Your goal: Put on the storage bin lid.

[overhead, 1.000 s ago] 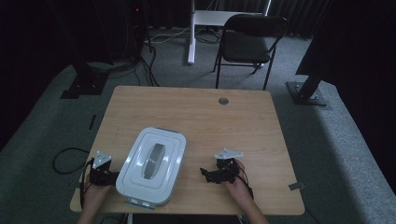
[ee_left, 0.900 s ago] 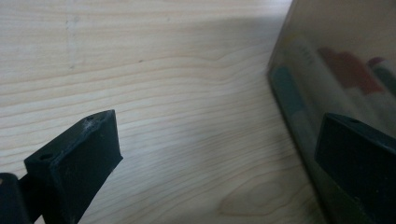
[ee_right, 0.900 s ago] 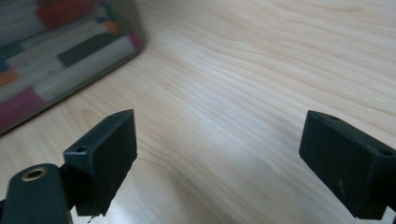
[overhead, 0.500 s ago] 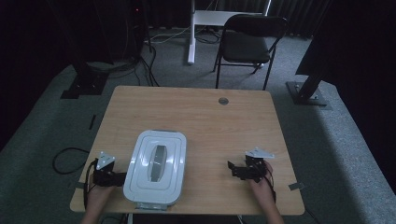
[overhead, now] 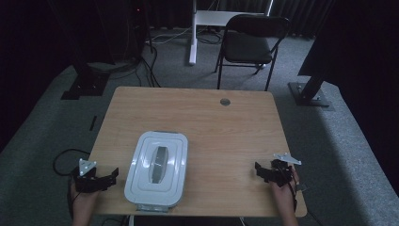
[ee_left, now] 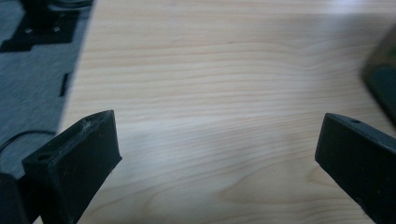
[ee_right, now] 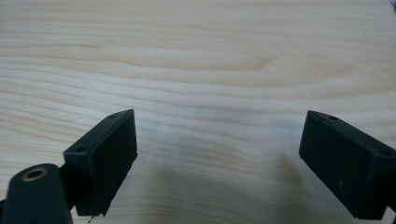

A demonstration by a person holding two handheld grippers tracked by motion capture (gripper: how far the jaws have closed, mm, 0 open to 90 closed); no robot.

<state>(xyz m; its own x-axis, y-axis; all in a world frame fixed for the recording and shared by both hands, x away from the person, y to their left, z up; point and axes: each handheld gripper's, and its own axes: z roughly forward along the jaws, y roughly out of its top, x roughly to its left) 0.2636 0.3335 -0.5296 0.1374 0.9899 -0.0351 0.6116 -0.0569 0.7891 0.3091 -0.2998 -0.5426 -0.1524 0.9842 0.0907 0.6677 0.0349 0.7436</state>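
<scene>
1. Both grippers have pulled back from the box since the earlier frames; right gripper (overhead: 264,172) went furthest, now near the table's (overhead: 221,122) front right corner, well apart from the box.
2. Left gripper (overhead: 112,175) sits at the front left edge, near the box's left side, not touching.
3. One white lidded box (overhead: 157,169), front-left of centre, lid on, dark handle strip on top.
4. Two grippers, both jaws spread wide, nothing held.
5. One chair (overhead: 249,44) behind the table.

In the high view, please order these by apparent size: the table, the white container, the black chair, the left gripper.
1. table
2. black chair, though it stands farther away
3. white container
4. left gripper
</scene>
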